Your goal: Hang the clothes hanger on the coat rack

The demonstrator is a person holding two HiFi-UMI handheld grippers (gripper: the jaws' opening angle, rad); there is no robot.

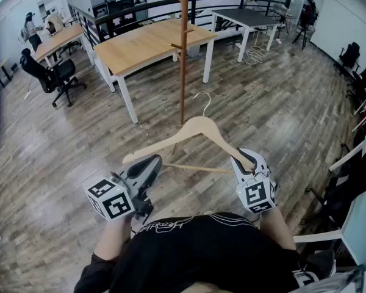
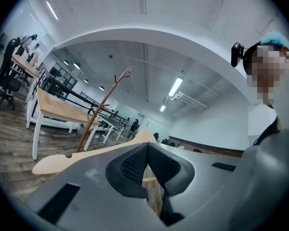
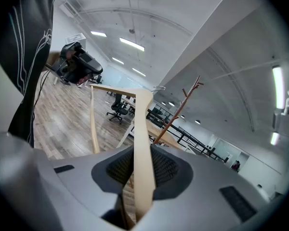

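A light wooden clothes hanger (image 1: 198, 130) with a metal hook (image 1: 203, 100) hangs in the air in front of me, and its hook points toward the coat rack. My right gripper (image 1: 244, 162) is shut on the hanger's right arm, and the wood (image 3: 143, 143) runs up between its pads. My left gripper (image 1: 151, 162) sits just under the hanger's left arm. Its pads (image 2: 135, 165) meet and nothing lies between them; the hanger (image 2: 86, 155) shows beyond them. The coat rack (image 1: 183, 54), a thin brown pole with pegs, stands on the floor a short way ahead of the hook.
A wooden table (image 1: 147, 43) with white legs stands behind the rack, a grey table (image 1: 249, 18) farther right. Black office chairs (image 1: 52, 75) are at the left. A white chair (image 1: 354, 182) draped with dark cloth is close on my right. Wood floor surrounds the rack.
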